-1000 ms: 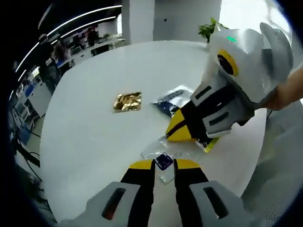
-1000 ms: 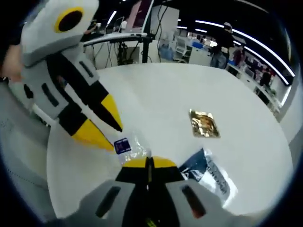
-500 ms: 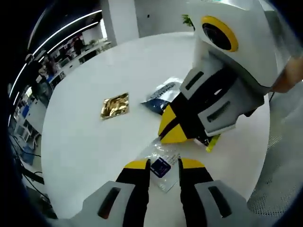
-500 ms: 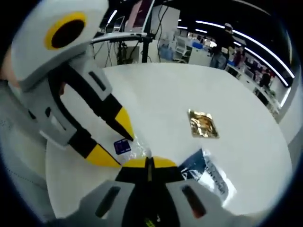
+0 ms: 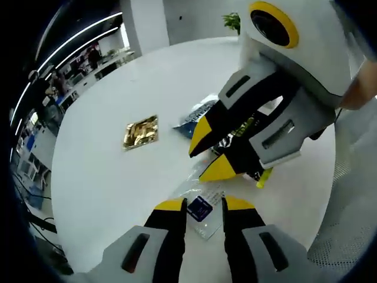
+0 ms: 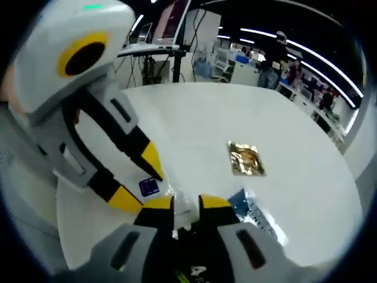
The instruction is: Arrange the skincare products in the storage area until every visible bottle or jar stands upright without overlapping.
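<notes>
left gripper [image 5: 202, 205] narrow, jaws straddling the clear sachet [image 5: 199, 201] with its dark blue label, apparently pinching the film at its near end — flat on the white counter [image 5: 106, 171]. right gripper [image 6: 186, 203] parted a little, a small gap between the yellow tips, hovering just over the far edge of the same sachet [image 6: 171, 197] and holding nothing that can be made out; seen from the left gripper view as a big grey-and-yellow body [image 5: 207, 150] with jaws spread above the packets. just beside, partly under the right gripper, a dark blue-and-white pouch [image 5: 197, 115]; a yellow-green scrap [image 5: 263, 177] poking out beneath, too hidden to name. well apart toward the counter's middle, a crinkled gold foil packet [image 5: 141, 131].

probably very light, limp and slippery — thin film likely to buckle or slide rather than lift cleanly. best taken by a sealed edge, not the soft middle, with one gripper pinning while the other pulls. no bottle or jar in sight; flat packets unlikely to stand upright unaided.
</notes>
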